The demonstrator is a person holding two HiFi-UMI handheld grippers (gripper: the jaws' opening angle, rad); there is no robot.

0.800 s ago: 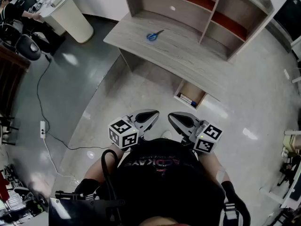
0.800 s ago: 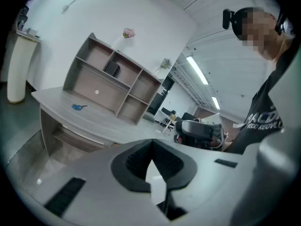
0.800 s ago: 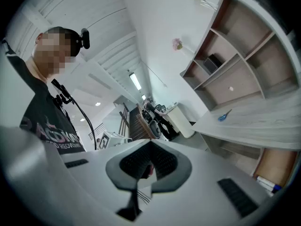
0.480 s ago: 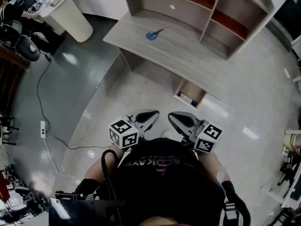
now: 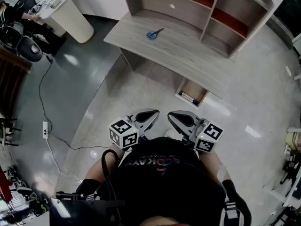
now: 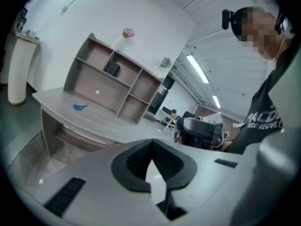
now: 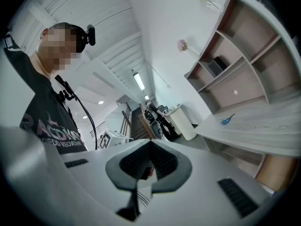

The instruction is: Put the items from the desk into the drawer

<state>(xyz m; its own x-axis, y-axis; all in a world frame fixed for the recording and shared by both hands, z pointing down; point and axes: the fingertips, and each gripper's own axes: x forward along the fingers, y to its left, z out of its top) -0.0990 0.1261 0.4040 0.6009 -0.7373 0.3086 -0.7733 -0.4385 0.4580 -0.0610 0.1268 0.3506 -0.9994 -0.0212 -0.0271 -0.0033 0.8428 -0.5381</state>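
Blue-handled scissors (image 5: 154,34) lie on the pale wood desk (image 5: 178,55), far ahead of me; they also show as a small blue shape on the desk in the left gripper view (image 6: 79,107) and the right gripper view (image 7: 228,119). Under the desk's right part a drawer (image 5: 200,91) stands pulled out, with a few small items (image 5: 187,99) inside. My left gripper (image 5: 151,115) and right gripper (image 5: 173,117) are held side by side close to my chest, well short of the desk. Both are shut and hold nothing; their dark pads (image 6: 136,160) (image 7: 162,161) meet.
A shelf unit (image 5: 202,6) with open compartments stands on the desk's back. At the far left are a white round stand (image 5: 70,13) and a seated person (image 5: 11,11) by office chairs. A cable with a power strip (image 5: 44,129) runs across the floor on my left.
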